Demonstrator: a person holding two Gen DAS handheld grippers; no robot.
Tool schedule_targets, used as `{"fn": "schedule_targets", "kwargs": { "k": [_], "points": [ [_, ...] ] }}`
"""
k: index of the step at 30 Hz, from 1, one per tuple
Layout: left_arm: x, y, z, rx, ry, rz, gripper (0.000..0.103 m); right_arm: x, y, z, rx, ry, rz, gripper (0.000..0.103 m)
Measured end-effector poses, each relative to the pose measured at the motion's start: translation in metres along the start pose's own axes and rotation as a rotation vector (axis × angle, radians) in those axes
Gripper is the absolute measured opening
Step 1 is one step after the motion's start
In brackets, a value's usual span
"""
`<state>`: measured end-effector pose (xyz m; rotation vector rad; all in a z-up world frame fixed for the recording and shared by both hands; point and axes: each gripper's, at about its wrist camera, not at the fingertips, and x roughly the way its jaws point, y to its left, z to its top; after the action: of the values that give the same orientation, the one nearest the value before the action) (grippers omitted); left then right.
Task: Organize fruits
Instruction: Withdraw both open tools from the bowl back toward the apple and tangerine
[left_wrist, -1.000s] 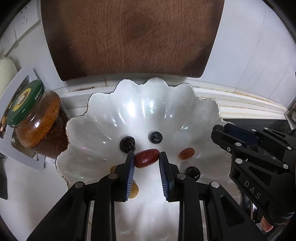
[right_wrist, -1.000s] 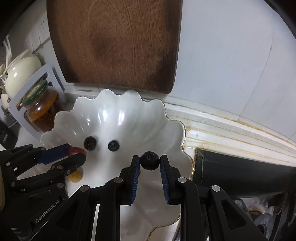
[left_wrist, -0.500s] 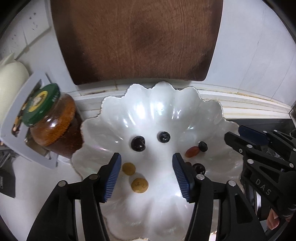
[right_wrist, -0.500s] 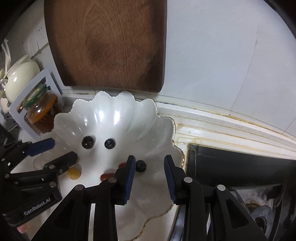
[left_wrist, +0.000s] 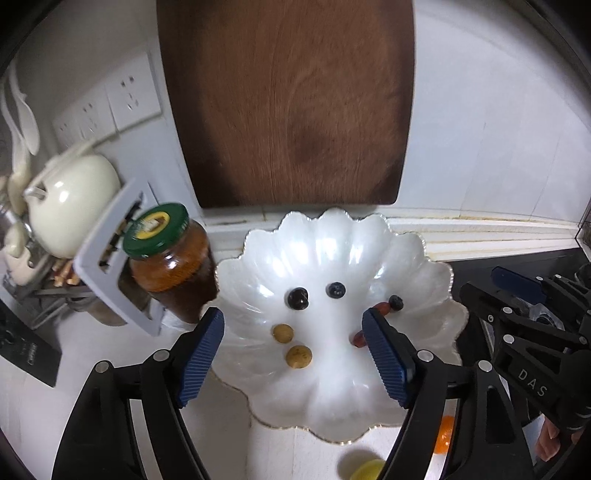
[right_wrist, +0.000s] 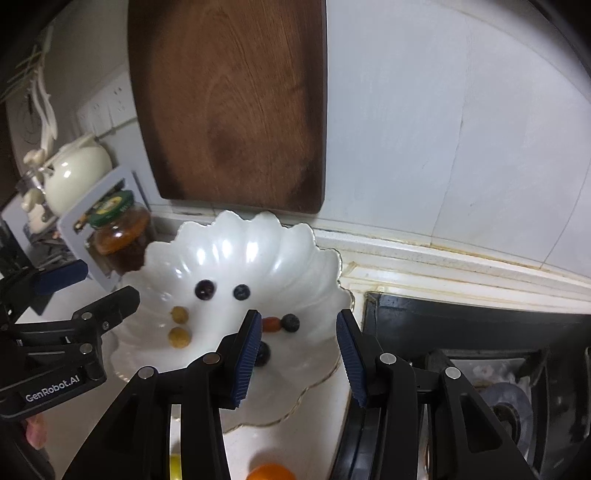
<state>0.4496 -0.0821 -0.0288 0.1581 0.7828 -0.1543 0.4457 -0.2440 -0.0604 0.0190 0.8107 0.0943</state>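
Both claws are opening, empty: left claw (left_wrist: 291, 354), right claw (right_wrist: 295, 354); the small fruits (left_wrist: 298, 297) in the scalloped dish (left_wrist: 332, 410) ahead look light, round and soft. I would pinch each gently across its middle.

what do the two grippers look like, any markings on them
Both are black, angular linkage frames with silver pivot pins and ribbed blue pads. The left gripper carries white "GenRobot.AI" lettering on its side; the right gripper is marked "DAS". No cables or sleeves show.

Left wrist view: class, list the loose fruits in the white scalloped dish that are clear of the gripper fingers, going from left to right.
Upper yellow fruit → lower yellow fruit → dark cherry → left blueberry → right blueberry.
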Motion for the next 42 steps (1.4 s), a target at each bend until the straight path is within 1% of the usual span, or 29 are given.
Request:
{"fn": "schedule_targets", "kwargs": {
  "k": [8,11,18,25,34,42],
  "points": [
    [-0.038,-0.006,-0.012,0.036,-0.073,-0.005,0.080,-0.037,-0.003,-0.010,0.018,-0.059,0.024,0.044],
    [-0.052,-0.006,-0.017,0.039,-0.096,-0.012,0.080,-0.047,-0.005,-0.014,0.023,-0.074,0.031,0.043],
    [-0.080,-0.006,-0.031,0.029,-0.144,-0.003,0.081,-0.065,-0.006,-0.030,0.021,-0.090,0.026,0.044],
    [-0.098,-0.010,-0.049,0.042,-0.169,0.001,0.081,-0.080,-0.006,-0.047,0.009,-0.109,0.029,0.044],
    [-0.112,-0.013,-0.068,0.042,-0.171,-0.013,0.081,-0.097,-0.006,-0.060,0.015,-0.127,0.045,0.044],
    [-0.122,-0.016,-0.082,0.049,-0.179,-0.014,0.081,-0.109,-0.001,-0.071,-0.005,-0.144,0.059,0.044]
  ]
}}
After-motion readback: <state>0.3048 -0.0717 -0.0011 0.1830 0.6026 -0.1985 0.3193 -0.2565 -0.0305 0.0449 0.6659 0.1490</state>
